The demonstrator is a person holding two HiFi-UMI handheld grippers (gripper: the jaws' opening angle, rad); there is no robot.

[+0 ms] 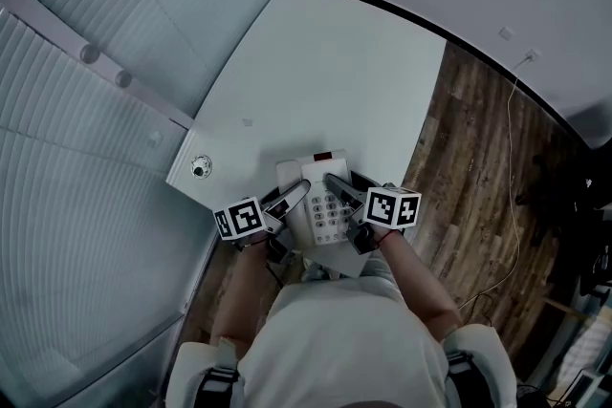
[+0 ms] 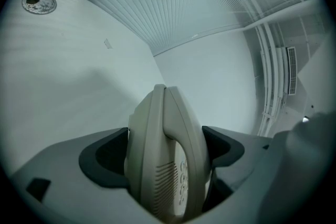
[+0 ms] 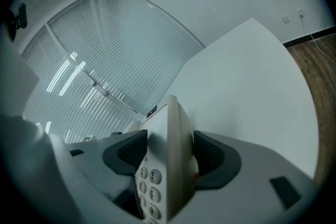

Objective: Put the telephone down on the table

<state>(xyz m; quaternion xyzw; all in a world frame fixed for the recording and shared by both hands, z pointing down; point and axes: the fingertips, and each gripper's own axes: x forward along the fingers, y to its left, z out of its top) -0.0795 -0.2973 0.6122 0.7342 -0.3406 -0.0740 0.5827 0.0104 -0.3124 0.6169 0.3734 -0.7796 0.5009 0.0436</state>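
A beige desk telephone (image 1: 323, 202), handset on its cradle and keypad facing up, is held between both grippers over the near edge of the white table (image 1: 325, 72). I cannot tell whether it touches the tabletop. My left gripper (image 1: 296, 194) is shut on the telephone's left side. In the left gripper view the telephone (image 2: 165, 155) stands edge-on between the dark pads (image 2: 102, 162). My right gripper (image 1: 337, 183) is shut on the right side. In the right gripper view the telephone's keypad (image 3: 149, 186) shows between the pads (image 3: 216, 160).
A round cable grommet (image 1: 200, 167) sits in the table's left corner, and the left gripper view shows that grommet (image 2: 38, 2) too. Window blinds (image 1: 86, 205) run along the left. Wooden floor (image 1: 478, 167) with a thin cable (image 1: 513, 158) lies to the right.
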